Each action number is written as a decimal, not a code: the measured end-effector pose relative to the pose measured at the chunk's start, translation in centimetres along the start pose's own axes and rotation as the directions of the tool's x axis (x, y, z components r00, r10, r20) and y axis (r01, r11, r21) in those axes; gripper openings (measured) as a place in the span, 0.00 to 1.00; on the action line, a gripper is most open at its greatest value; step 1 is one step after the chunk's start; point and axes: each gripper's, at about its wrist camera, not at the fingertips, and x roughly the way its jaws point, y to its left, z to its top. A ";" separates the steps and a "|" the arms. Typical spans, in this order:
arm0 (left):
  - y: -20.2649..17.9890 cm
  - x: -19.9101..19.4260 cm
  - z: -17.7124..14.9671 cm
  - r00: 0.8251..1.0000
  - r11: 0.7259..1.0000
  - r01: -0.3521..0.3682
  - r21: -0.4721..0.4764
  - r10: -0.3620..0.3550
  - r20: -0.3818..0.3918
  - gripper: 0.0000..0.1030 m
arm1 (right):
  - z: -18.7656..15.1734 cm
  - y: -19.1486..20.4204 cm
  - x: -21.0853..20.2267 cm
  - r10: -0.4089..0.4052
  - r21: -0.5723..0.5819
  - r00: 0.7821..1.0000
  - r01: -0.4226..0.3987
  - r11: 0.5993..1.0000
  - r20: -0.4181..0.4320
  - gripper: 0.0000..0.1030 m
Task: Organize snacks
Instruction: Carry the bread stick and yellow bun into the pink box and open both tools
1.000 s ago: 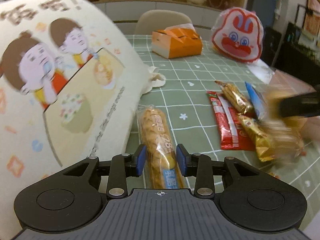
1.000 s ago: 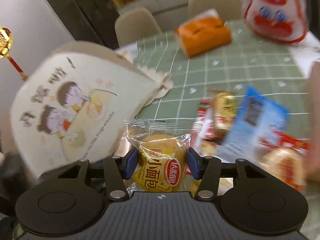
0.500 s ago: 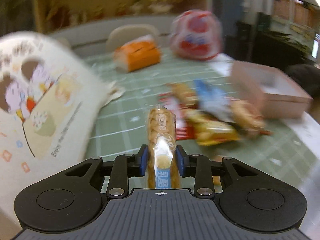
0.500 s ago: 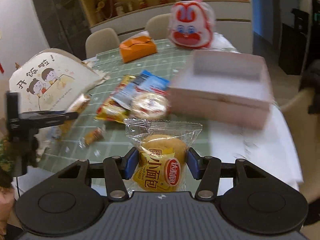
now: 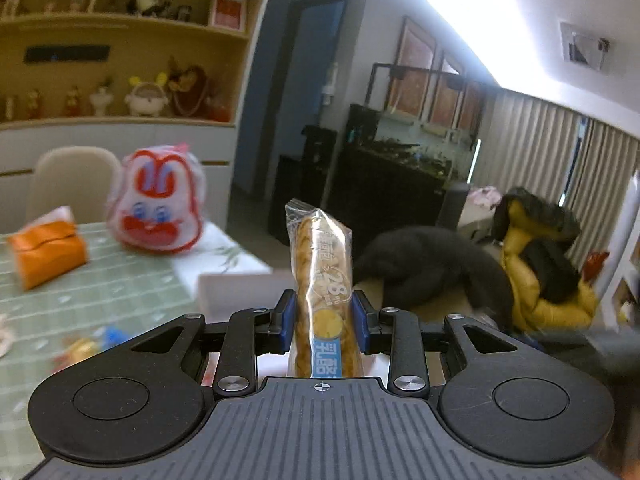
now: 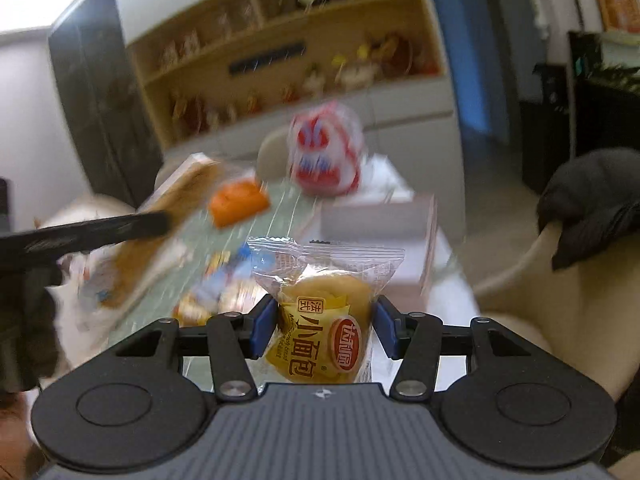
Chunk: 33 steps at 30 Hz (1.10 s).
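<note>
My left gripper (image 5: 319, 320) is shut on a long twisted bread stick in a clear wrapper (image 5: 322, 276), held upright above the table, over the near edge of a pale pink box (image 5: 240, 284). My right gripper (image 6: 324, 328) is shut on a small round bun in a yellow and clear wrapper (image 6: 324, 320), raised above the table's near end. The pink box (image 6: 380, 220) lies ahead of it. Several loose snack packets (image 6: 216, 292) lie blurred on the green checked table (image 5: 100, 280). The left gripper shows as a dark bar in the right wrist view (image 6: 80, 232).
An orange tissue box (image 5: 46, 248) and a red and white rabbit bag (image 5: 158, 204) stand at the table's far end. A beige chair with a black garment (image 6: 580, 208) stands to the right. A cartoon-printed bag (image 6: 132, 248) lies at the left, blurred.
Both grippers have lifted and tilted upward with their snacks still held. The left view has swung right from the table to the room; the pink box is now closer under both.
</note>
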 end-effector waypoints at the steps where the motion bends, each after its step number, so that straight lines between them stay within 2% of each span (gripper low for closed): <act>1: 0.4 2.6 0.9 1.000 1.000 0.005 -0.027 -0.005 0.007 0.33 | 0.6 -0.3 -0.2 -0.011 0.004 1.000 0.011 1.000 0.025 0.50; 3: 1.8 7.5 1.7 1.000 0.998 0.020 -0.064 -0.019 0.008 0.34 | 1.2 -0.9 -0.3 -0.032 0.009 0.997 0.031 0.999 0.064 0.50; 5: 4.1 12.3 1.1 0.998 0.989 0.005 -0.145 -0.016 -0.068 0.34 | 1.5 -1.4 0.0 -0.049 0.010 0.996 0.048 0.999 0.081 0.50; 6: 5.6 14.0 0.1 0.994 0.980 -0.011 -0.198 -0.011 -0.110 0.34 | 1.7 -1.7 0.3 -0.064 0.015 0.994 0.063 0.998 0.084 0.50; 8: 7.5 15.3 -0.9 0.991 0.965 0.004 -0.261 -0.038 -0.127 0.34 | 2.2 -2.2 1.0 -0.080 0.017 0.993 0.079 0.997 0.087 0.50; 10: 8.6 14.0 -1.1 0.995 0.967 0.014 -0.254 -0.039 -0.093 0.34 | 2.9 -2.8 1.7 -0.089 0.017 0.992 0.088 0.996 0.091 0.50; 13: 9.5 9.8 -1.5 0.998 0.977 -0.025 -0.212 0.013 -0.055 0.34 | 5.5 -3.7 5.1 -0.066 0.055 0.996 0.063 0.996 0.053 0.50; 16: 11.2 5.7 -2.6 0.997 0.977 -0.061 -0.205 0.051 -0.053 0.34 | 8.4 -4.0 10.7 -0.061 0.124 0.998 0.063 0.990 -0.015 0.51; 17: 11.7 4.5 -3.0 0.996 0.975 -0.074 -0.207 0.065 -0.053 0.34 | 9.4 -4.0 13.4 -0.050 0.155 0.997 0.060 0.986 -0.063 0.52; 19: 13.1 2.3 -4.3 0.993 0.971 -0.107 -0.213 0.094 -0.073 0.34 | 10.2 -3.6 17.8 -0.011 0.186 0.990 0.038 0.982 -0.143 0.59; 21: 14.5 0.1 -5.9 0.986 0.964 -0.154 -0.217 0.135 -0.101 0.34 | 10.5 -2.8 21.5 -0.037 0.190 0.979 0.076 0.979 -0.200 0.60; 24: 16.6 -2.5 -8.3 0.973 0.957 -0.208 -0.202 0.180 -0.148 0.34 | 9.0 -0.9 22.6 -0.097 0.141 0.974 0.127 0.982 -0.204 0.61; 28: 19.3 -4.1 -10.8 0.977 0.965 -0.163 -0.206 0.128 -0.172 0.34 | 6.7 2.0 20.4 -0.124 0.040 0.978 0.132 0.990 -0.170 0.67; 29: 19.9 -4.4 -11.3 0.979 0.962 -0.156 -0.224 0.122 -0.161 0.34 | 6.0 3.0 19.8 -0.127 0.006 0.979 0.129 0.992 -0.158 0.72; 31: 21.0 -4.7 -12.1 0.988 0.954 -0.120 -0.275 0.089 -0.125 0.34 | 4.7 5.0 18.8 -0.129 -0.057 0.982 0.122 0.991 -0.141 0.74; 32: 21.5 -4.7 -12.4 0.989 0.948 -0.116 -0.297 0.081 -0.128 0.34 | 4.0 6.0 18.2 -0.124 -0.082 0.982 0.113 0.990 -0.140 0.74; 33: 21.9 -4.6 -12.6 0.983 0.939 -0.142 -0.314 0.096 -0.158 0.34 | 3.5 7.3 18.1 -0.110 -0.101 0.983 0.096 0.990 -0.150 0.74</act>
